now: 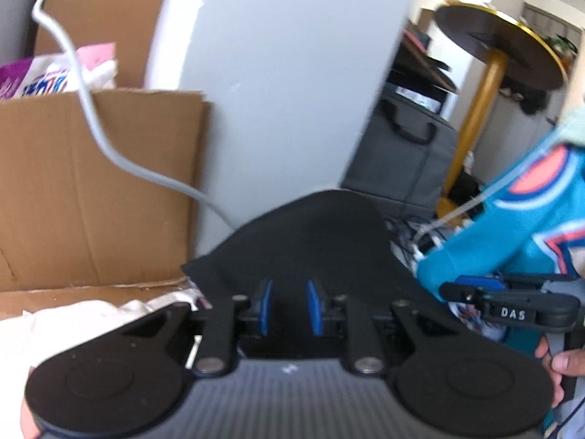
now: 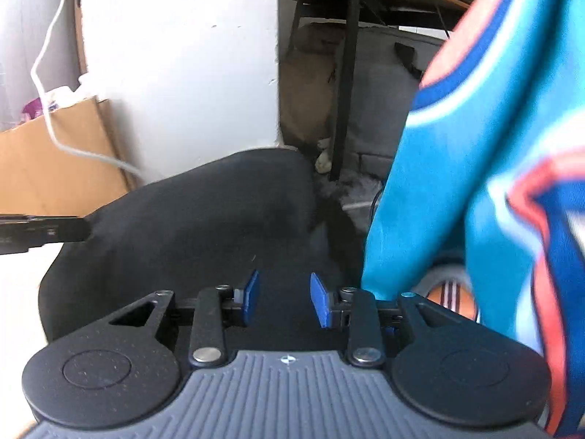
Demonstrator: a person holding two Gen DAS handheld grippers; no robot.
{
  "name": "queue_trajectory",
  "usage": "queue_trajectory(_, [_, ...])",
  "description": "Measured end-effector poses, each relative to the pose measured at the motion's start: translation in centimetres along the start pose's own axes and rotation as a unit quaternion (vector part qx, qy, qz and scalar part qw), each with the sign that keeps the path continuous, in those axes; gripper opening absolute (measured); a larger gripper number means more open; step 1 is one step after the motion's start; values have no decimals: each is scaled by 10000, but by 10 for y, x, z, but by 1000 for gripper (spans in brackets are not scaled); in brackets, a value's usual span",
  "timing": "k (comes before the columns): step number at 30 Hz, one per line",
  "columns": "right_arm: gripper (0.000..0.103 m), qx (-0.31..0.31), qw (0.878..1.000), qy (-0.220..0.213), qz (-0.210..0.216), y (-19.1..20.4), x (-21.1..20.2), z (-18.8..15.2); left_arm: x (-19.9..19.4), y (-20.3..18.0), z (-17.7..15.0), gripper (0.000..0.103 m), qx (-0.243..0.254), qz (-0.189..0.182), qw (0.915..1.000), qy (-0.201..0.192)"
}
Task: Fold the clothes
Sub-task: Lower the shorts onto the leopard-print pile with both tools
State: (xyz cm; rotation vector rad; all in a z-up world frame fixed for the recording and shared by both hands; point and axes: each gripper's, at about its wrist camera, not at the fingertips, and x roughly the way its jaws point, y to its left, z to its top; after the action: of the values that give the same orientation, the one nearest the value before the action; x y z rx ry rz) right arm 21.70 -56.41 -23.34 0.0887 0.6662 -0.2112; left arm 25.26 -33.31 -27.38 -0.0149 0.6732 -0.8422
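A black garment [image 1: 314, 241] bulges up in a mound just beyond my left gripper [image 1: 289, 305]. Its blue pads stand a little apart with black cloth between them. In the right wrist view the left gripper [image 2: 86, 228] meets a drawn-out corner of the black garment [image 2: 204, 212], so it is shut on that corner. My right gripper [image 2: 284, 298] hovers over the garment's near edge, its pads apart and not pressing on the cloth. From the left wrist view the right gripper [image 1: 448, 291] sits at the garment's right side, under a teal sleeve [image 1: 512, 219] with orange and white trim.
A cardboard box [image 1: 91, 183] and a white cable [image 1: 87, 109] stand at the left, a white pillar [image 1: 278, 73] straight behind. Right of it are a grey bag [image 1: 398, 161] and a round table on a gold leg [image 1: 501, 36]. White bedding [image 1: 73, 329] lies lower left.
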Motion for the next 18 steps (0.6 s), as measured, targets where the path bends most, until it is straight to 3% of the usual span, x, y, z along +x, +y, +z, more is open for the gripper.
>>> queue_trajectory(5, [39,66,9998,198,-3,4,3,-30,20,-19,-13,22,245,-20,9986,460])
queue_trajectory(8, [51,194,9996,200,-101,-2,-1,-50,26,-27,-27,22,549,119,9967,587])
queue_trajectory(11, [59,312,9991,250,-170,-14,-7,-63,25,-30,-28,22,657,161,9956,643])
queue_trajectory(18, [59,446,9980,348,-278,-29,-27,-77,-11,-38,-25,22,499,234,9970,542])
